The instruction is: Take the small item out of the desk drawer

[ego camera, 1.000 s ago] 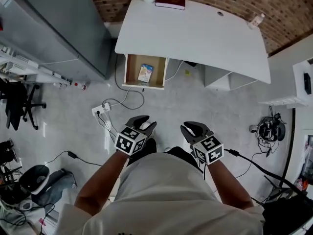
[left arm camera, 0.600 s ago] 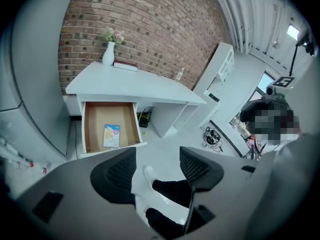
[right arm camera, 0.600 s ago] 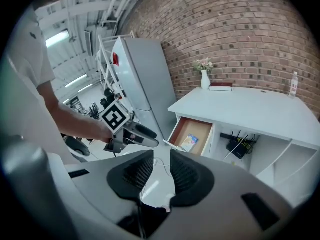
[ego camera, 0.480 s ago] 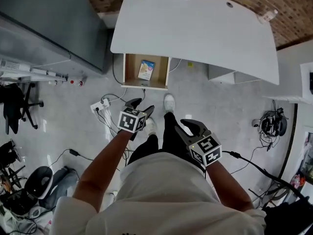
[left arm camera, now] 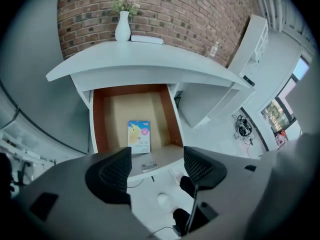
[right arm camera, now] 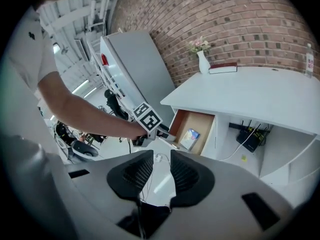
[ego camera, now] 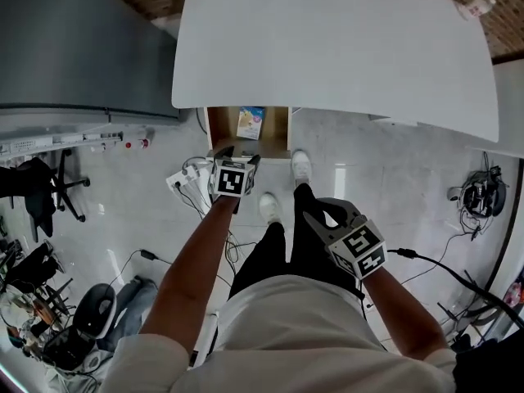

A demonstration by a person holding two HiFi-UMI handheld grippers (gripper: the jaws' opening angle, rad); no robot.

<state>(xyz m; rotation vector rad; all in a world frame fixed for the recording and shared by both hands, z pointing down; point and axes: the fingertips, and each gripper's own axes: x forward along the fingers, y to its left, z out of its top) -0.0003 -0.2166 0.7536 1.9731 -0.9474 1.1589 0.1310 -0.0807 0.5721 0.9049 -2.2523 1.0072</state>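
The left gripper view shows one vase (left arm camera: 122, 29) and one book (left arm camera: 146, 39) at the far edge of the surface (left arm camera: 150, 59); the head view cuts both off. One drawer (left arm camera: 98, 119) stands open under the surface. In it one small item (left arm camera: 139, 136) lies flat, its long axis from 12 to 6 o'clock. The left claw (left arm camera: 156, 169), at 6 o'clock of the drawer, is opening and empty. The right claw (right arm camera: 156, 173) is narrow and empty.

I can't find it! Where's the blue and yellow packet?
In the left gripper view, the packet lies near the front of the open drawer, under the left end of the white desk.
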